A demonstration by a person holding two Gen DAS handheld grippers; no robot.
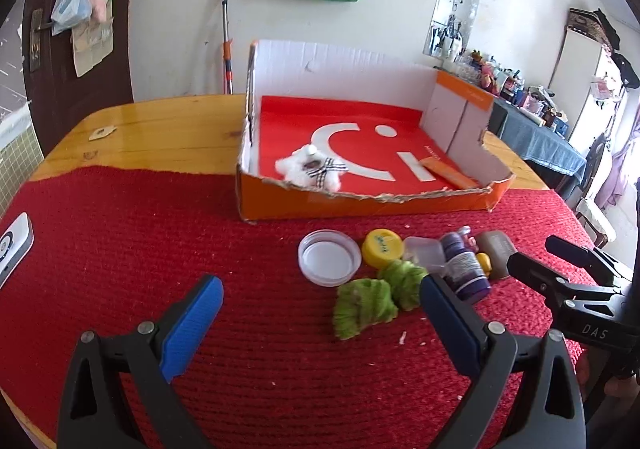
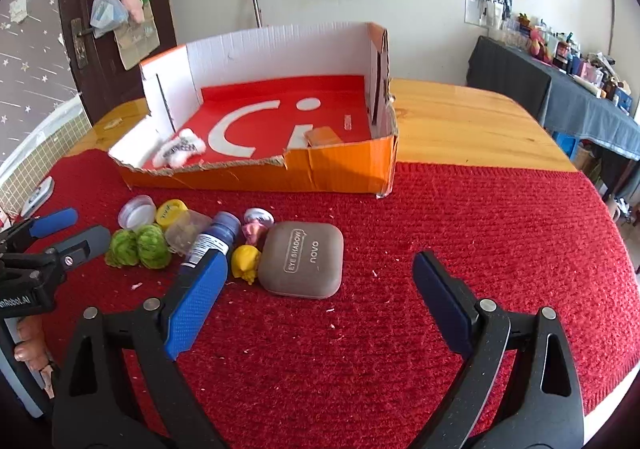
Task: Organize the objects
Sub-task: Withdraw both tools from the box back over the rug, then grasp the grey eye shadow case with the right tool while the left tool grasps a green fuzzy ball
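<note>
we see a wooden worktop (image 2: 460, 121), its near part covered by a red knitted mat (image 2: 460, 233), in a room with a white wall, a dark door (image 1: 80, 49), a mirror (image 1: 456, 1) and a cluttered side table (image 2: 580, 97). one torn orange cardboard box (image 1: 360, 205) stands at the mat's far edge; inside lie one white plush toy (image 1: 312, 169) and one orange packet (image 1: 448, 173). in front of the box we count two green yarn bundles (image 1: 372, 297), one white lid (image 1: 328, 257), one yellow cap (image 1: 382, 247), one clear small tub (image 2: 187, 234), one purple paint bottle (image 2: 212, 241), one grey eyeshadow case (image 2: 304, 261), one yellow figure (image 2: 245, 263) and one pink figure (image 2: 256, 229), all close together. our left tool (image 1: 320, 313) and right tool (image 2: 316, 297) both hover above the mat with fingers spread apart, holding nothing.
</note>
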